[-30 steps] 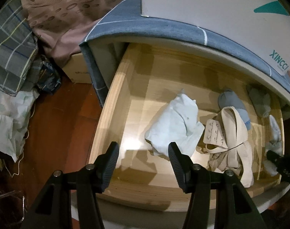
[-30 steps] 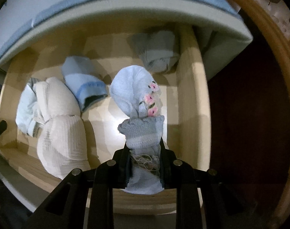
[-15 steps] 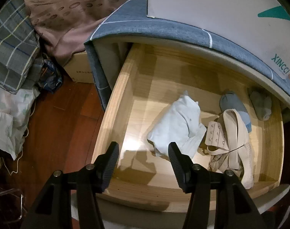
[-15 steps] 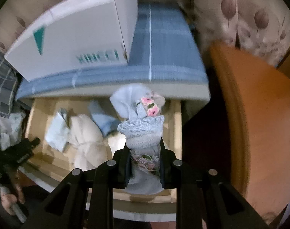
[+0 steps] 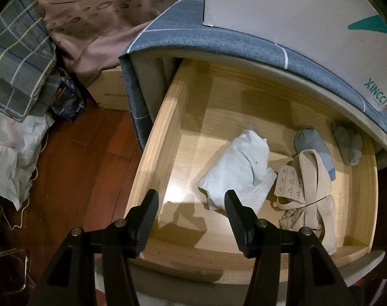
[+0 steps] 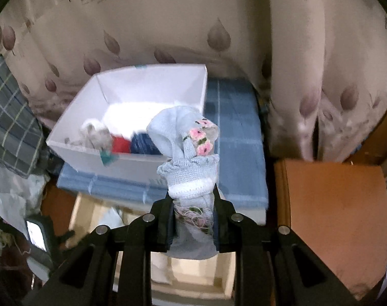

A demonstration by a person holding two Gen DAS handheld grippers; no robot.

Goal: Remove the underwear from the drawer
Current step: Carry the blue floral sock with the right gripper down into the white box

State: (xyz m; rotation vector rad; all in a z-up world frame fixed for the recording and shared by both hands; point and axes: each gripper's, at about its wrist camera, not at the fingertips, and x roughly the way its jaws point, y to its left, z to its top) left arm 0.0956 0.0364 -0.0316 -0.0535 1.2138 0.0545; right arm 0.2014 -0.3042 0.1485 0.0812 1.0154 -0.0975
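The right gripper (image 6: 193, 209) holds a pale blue knitted garment with pink flowers (image 6: 188, 148) pinched above the open white cardboard box (image 6: 73, 140), while the left gripper (image 5: 191, 219) hangs wide and empty over the light wooden drawer (image 5: 152, 153), where at lower centre of the frame a white folded cloth (image 5: 239, 170) and a beige bra (image 5: 313, 191) are not yet taken out.

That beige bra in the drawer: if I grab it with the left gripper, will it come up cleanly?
The beige bra looks limp and light, so it will probably drape. Its loose straps may trail. The open left gripper should probably pinch the bunched middle.

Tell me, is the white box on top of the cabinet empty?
No, the white box already holds bundled clothing in grey, red and dark blue, seen from the right wrist view.
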